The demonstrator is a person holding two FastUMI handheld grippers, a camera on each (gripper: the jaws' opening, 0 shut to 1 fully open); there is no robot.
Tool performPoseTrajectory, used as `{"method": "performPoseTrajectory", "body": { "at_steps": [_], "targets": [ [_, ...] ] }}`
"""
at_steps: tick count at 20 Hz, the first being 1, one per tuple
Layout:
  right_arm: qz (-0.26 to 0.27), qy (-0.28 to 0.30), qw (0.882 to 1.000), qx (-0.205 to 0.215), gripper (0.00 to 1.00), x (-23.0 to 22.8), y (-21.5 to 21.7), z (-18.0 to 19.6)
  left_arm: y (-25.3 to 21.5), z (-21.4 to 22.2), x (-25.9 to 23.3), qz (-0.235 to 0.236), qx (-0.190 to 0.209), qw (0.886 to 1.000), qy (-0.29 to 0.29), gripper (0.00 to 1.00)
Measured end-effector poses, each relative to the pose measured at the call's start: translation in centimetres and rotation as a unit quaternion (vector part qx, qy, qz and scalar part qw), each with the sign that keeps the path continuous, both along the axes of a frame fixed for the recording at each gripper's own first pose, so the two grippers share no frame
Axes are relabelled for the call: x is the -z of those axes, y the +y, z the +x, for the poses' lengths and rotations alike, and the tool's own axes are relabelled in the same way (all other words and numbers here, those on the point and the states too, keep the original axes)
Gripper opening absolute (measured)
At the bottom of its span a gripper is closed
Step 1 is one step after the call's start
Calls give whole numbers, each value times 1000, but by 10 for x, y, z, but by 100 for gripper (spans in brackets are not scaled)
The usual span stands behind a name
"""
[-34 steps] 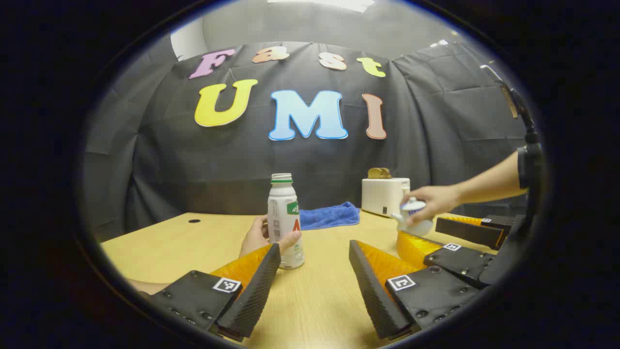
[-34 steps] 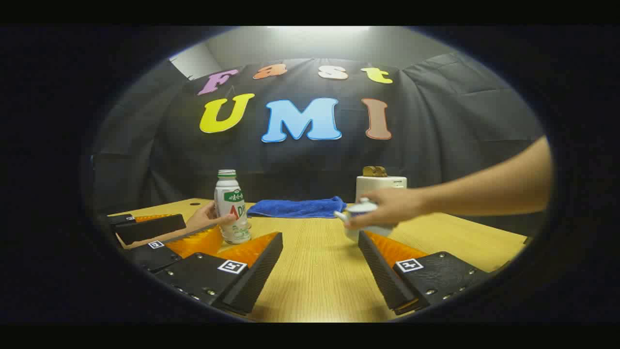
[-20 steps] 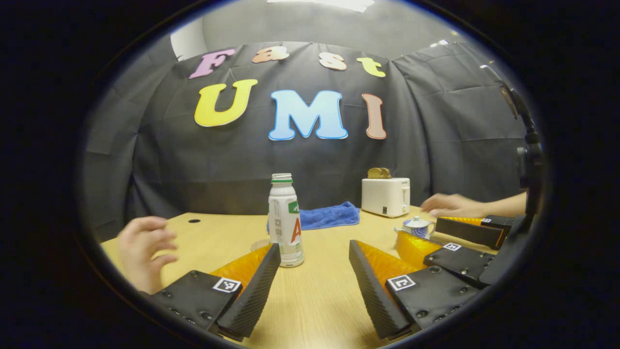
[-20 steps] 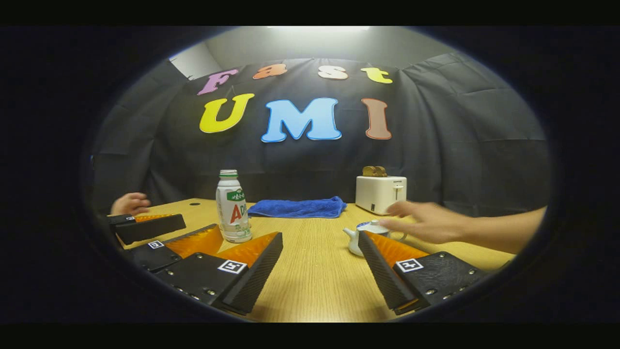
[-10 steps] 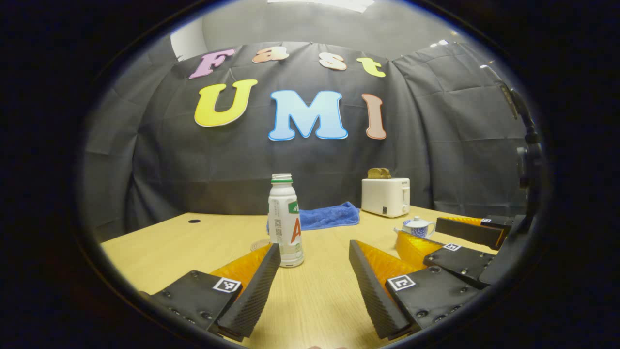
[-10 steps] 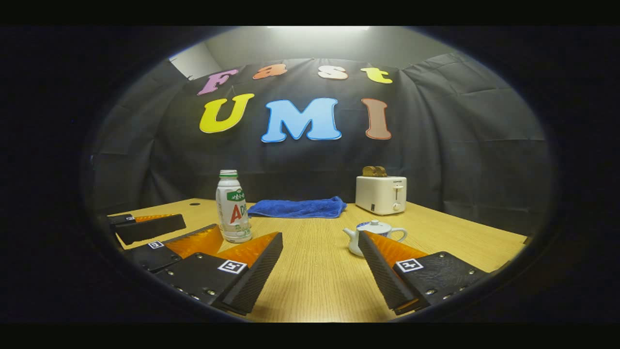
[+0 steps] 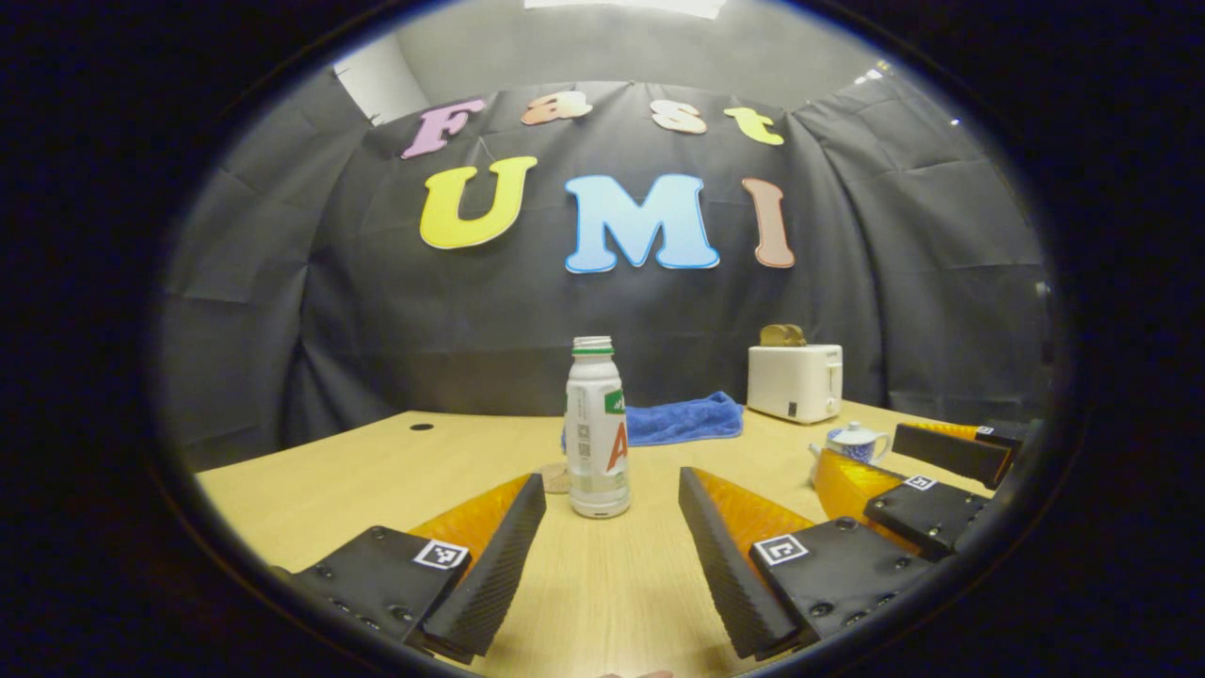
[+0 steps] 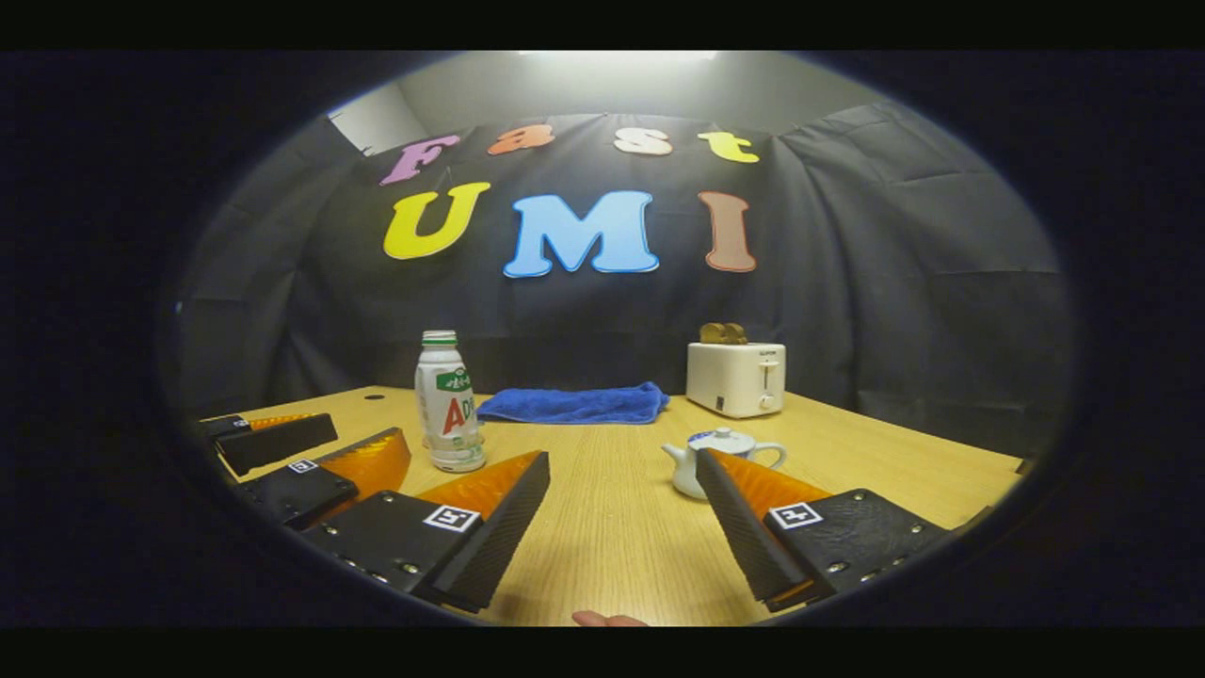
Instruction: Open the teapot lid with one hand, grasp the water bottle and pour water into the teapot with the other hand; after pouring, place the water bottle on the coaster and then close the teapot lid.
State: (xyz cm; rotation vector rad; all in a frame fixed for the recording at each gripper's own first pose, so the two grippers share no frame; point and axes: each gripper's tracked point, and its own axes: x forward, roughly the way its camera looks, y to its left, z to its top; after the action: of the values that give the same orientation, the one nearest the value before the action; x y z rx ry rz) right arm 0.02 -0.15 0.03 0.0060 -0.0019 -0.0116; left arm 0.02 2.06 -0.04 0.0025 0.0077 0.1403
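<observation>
Table (image 8: 612, 527): pale wood grain, matt. Water bottle (image 7: 597, 428): smooth plastic, printed label. Teapot (image 8: 708, 460): glossy glazed ceramic. Towel (image 8: 574, 403), at 12 o'clock behind: soft nap cloth. Toaster (image 8: 736, 379): smooth plastic casing. Booth wall (image 8: 847, 282): creased matt cloth.

White water bottle (image 7: 598, 428) stands upright, uncapped, beside the coaster (image 7: 554, 477); small lidded teapot (image 8: 718, 459) sits well apart.

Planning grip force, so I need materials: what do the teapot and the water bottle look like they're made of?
Teapot: probably glazed ceramic, with a glossy white body, blue pattern and lid on. Water bottle: apparently opaque white plastic, smooth, with a printed label and a ribbed, uncapped neck. Neither claw touches them.
</observation>
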Motion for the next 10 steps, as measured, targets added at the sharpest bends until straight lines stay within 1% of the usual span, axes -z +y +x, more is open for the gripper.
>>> {"method": "performPoseTrajectory", "body": {
  "at_steps": [2,3,6,7,8,10],
  "targets": [
    [0,0,1000,-16,96,0,4,0,-4,1,1,0,7,1000,0,94],
    [0,0,1000,-19,96,1,4,-1,-2,2,-1,1,5,1000,-4,94],
    [6,-1,1000,-30,96,0,8,0,-5,6,-1,0,15,1000,-3,94],
    [6,3,999,-33,96,3,7,0,-5,7,-1,0,17,1000,-4,91],
    [-1,8,1000,-30,96,4,3,2,-7,9,0,2,22,1000,-1,94],
    [-12,12,1000,-22,96,1,-9,13,-6,10,-3,7,28,1000,1,94]
  ]
}}
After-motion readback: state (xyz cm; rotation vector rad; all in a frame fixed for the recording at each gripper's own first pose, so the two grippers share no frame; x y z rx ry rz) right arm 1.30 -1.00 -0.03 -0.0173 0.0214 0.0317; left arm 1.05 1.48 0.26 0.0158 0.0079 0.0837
